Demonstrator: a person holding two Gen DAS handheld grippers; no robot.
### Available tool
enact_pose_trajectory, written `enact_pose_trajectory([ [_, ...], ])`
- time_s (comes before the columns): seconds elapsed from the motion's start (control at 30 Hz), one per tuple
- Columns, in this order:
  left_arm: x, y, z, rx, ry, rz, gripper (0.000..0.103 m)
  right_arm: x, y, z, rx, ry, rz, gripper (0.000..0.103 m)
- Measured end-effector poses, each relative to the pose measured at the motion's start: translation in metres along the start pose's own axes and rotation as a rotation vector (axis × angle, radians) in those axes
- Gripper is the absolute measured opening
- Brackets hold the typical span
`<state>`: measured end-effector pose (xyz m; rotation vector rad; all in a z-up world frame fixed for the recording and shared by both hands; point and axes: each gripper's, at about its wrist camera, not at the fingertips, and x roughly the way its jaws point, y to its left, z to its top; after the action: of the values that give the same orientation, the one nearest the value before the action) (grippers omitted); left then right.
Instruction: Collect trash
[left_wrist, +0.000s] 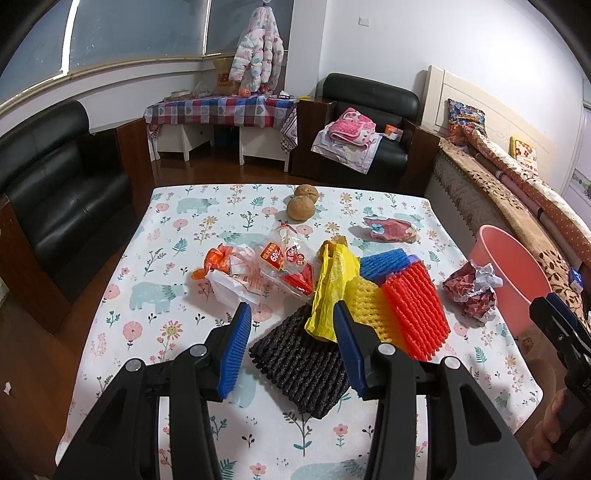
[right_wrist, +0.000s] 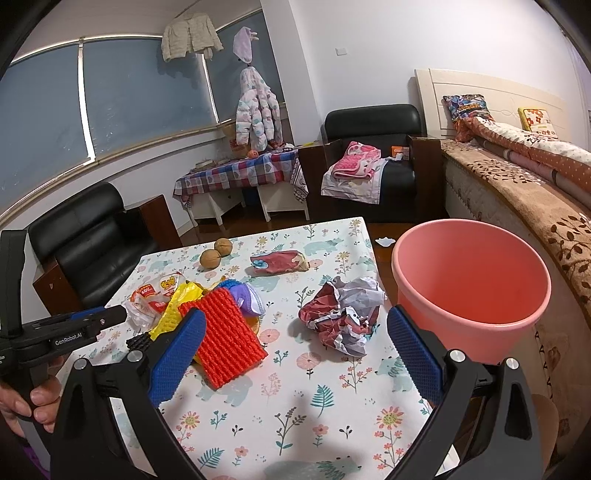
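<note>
Trash lies on a floral tablecloth (left_wrist: 177, 295): a black foam net (left_wrist: 303, 369), a yellow plastic bag (left_wrist: 332, 291), red (left_wrist: 413, 306), yellow and blue foam nets, clear snack wrappers (left_wrist: 258, 273) and a crumpled paper ball (left_wrist: 472, 291) (right_wrist: 343, 314). My left gripper (left_wrist: 291, 317) hovers open above the black net and yellow bag, touching neither. My right gripper (right_wrist: 295, 325) is open near the table's front, with the paper ball beyond its fingers. A pink bucket (right_wrist: 469, 280) (left_wrist: 509, 273) stands at the table's right edge.
Two walnuts (left_wrist: 303, 203) and a pink-red wrapper (left_wrist: 391, 229) lie toward the far side of the table. A bed (right_wrist: 535, 206) runs along the right. Black sofas (left_wrist: 55, 184) stand at the left and back. A hand (right_wrist: 37, 402) holds the left gripper's handle.
</note>
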<state>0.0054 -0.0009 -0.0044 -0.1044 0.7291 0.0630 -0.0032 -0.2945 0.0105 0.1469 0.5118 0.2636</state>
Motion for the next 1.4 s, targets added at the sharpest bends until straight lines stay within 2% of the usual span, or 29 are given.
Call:
enact_pose_trajectory([
  [0.3, -0.005, -0.008, -0.006, 0.005, -0.015, -0.038, 0.046, 0.001, -0.004, -0.001, 0.017, 0.005, -0.003, 0.099],
  [0.67, -0.014, -0.017, -0.002, 0.038, -0.027, -0.155, 0.046, 0.002, -0.006, -0.001, 0.027, 0.008, 0.003, 0.099],
  [0.83, -0.019, -0.023, 0.0, 0.061, -0.037, -0.192, 0.046, 0.0, -0.01, -0.002, 0.048, -0.005, 0.075, 0.099],
  [1.03, -0.015, -0.027, 0.003, 0.072, -0.011, -0.224, 0.046, -0.008, -0.011, 0.0, 0.065, -0.043, 0.158, 0.099],
  [1.2, -0.007, -0.034, 0.005, 0.104, 0.014, -0.249, 0.046, 0.001, -0.006, 0.0, 0.028, -0.01, 0.107, 0.099],
  [1.4, 0.005, -0.049, 0.006, 0.161, 0.033, -0.278, 0.046, 0.01, -0.017, 0.001, 0.043, 0.022, 0.072, 0.099],
])
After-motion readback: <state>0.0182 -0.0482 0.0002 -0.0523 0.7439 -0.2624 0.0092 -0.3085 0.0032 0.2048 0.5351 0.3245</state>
